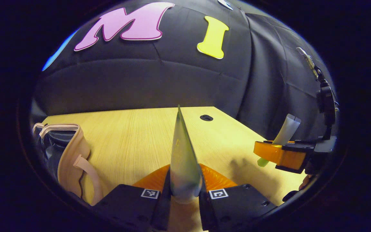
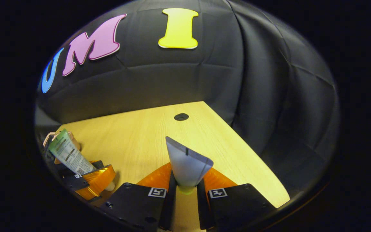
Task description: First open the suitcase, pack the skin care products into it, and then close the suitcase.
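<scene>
My left gripper [image 1: 184, 190] is shut on a green and silver tube [image 1: 183, 158] that I see edge-on, pointing away over the wooden table [image 1: 124, 138]. The beige suitcase [image 1: 72, 154] lies at the left with its dark lining showing. In the right gripper view, my right gripper [image 2: 185, 185] is shut on a pale grey tube [image 2: 188, 162] held upright above the table [image 2: 147, 135]. The left gripper [image 2: 92, 180] with its green-labelled tube [image 2: 68, 154] shows at far left, a bit of the suitcase [image 2: 52, 137] behind it. The right gripper [image 1: 280, 154] holds the pale tube [image 1: 288, 129] at the right.
A dark cable hole [image 1: 206, 117] [image 2: 181, 116] sits near the table's far edge. The table's right edge runs diagonally close to the right gripper. Black cloth walls close off the back and right side.
</scene>
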{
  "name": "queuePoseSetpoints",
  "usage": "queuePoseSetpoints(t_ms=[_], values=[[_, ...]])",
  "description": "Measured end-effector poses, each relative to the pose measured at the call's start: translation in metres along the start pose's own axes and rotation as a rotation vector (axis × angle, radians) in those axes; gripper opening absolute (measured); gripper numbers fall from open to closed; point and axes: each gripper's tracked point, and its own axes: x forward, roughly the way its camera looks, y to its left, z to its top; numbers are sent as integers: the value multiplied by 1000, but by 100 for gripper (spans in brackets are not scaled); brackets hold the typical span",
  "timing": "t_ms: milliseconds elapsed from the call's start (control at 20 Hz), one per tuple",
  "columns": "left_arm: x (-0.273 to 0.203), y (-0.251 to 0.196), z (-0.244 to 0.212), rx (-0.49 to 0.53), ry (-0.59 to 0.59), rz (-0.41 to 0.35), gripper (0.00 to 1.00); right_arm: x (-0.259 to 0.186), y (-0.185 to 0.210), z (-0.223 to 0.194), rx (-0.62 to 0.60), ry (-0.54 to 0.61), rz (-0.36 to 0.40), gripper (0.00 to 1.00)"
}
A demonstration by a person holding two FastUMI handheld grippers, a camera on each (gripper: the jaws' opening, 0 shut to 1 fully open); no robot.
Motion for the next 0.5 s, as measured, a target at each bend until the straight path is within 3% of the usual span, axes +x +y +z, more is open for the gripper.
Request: queuePoseSetpoints(t_ms=[250, 300, 500], values=[[-76, 25, 52, -23, -58, 19, 41, -74, 29, 34, -21, -56, 58, 33], [-99, 39, 63, -25, -66, 35, 38, -89, 36, 40, -45, -70, 69, 32], [-172, 119, 77, -37, -24, 155, 41, -139, 77, 48, -109, -59, 151, 32]])
